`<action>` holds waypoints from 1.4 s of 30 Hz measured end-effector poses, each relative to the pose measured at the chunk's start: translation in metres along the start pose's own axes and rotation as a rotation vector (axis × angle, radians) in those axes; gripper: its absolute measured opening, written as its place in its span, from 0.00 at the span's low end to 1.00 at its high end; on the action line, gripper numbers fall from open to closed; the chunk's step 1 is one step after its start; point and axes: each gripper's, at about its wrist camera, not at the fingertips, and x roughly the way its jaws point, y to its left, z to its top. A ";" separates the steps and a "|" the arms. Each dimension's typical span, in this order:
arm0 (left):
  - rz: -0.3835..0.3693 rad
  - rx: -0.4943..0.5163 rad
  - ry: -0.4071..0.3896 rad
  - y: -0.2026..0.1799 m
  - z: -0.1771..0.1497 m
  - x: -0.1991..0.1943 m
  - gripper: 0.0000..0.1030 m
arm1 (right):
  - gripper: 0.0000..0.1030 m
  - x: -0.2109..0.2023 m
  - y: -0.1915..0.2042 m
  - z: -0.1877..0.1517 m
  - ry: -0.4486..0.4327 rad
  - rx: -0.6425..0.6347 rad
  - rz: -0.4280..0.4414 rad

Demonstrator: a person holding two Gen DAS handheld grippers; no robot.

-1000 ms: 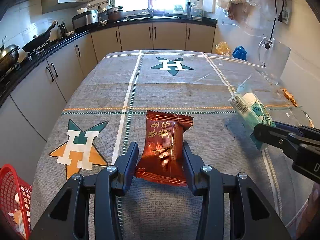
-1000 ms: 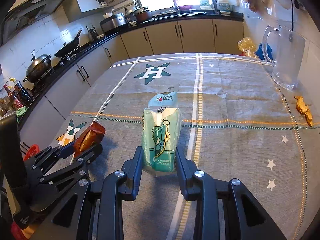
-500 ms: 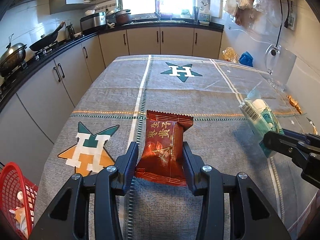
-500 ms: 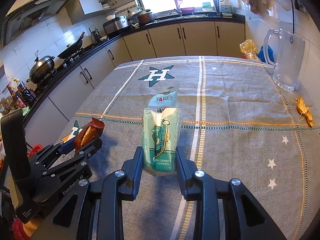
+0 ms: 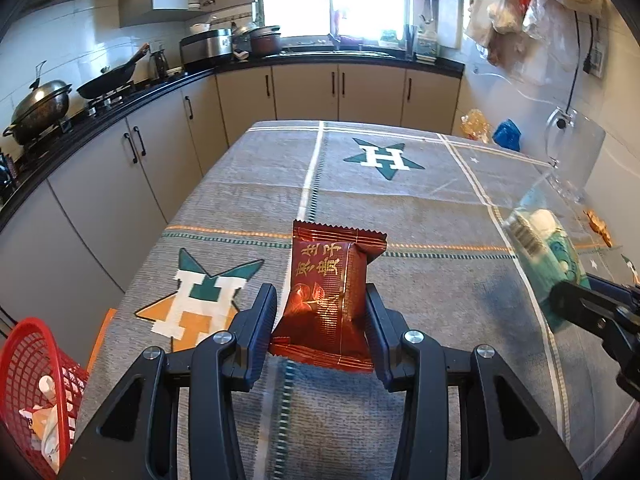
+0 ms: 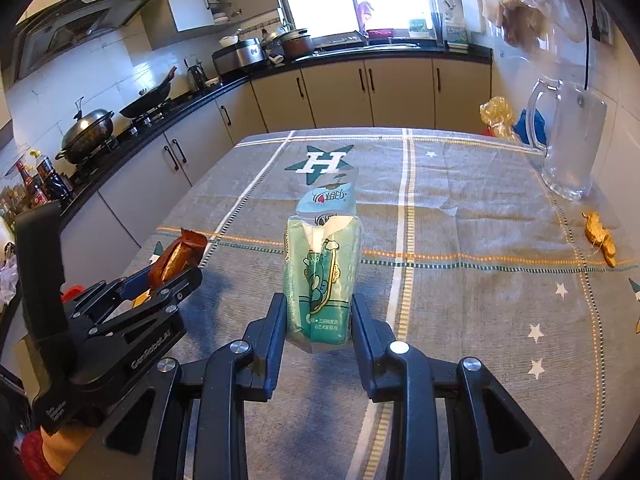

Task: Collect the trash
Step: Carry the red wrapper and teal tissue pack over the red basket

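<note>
Left gripper clamps a glossy red snack wrapper; right gripper clamps a green tissue pack, both above the table. Recommend steady grips, releasing over the red mesh basket.

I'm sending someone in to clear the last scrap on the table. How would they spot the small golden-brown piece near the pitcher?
Start at the grey checked tablecloth and go to its right edge, where the clear glass pitcher stands. Just in front of the pitcher lies the golden-brown scrap, flat on the cloth, crinkled, in neither gripper.
</note>
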 end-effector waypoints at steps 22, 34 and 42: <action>0.119 -0.107 -0.075 0.038 0.018 -0.031 0.41 | 0.33 -0.020 0.027 -0.006 -0.058 -0.066 0.008; 0.139 -0.124 -0.092 0.055 0.006 -0.064 0.41 | 0.33 -0.030 0.047 -0.007 -0.064 -0.098 0.023; 0.144 -0.143 -0.094 0.066 -0.007 -0.080 0.41 | 0.33 -0.038 0.062 -0.015 -0.058 -0.114 0.029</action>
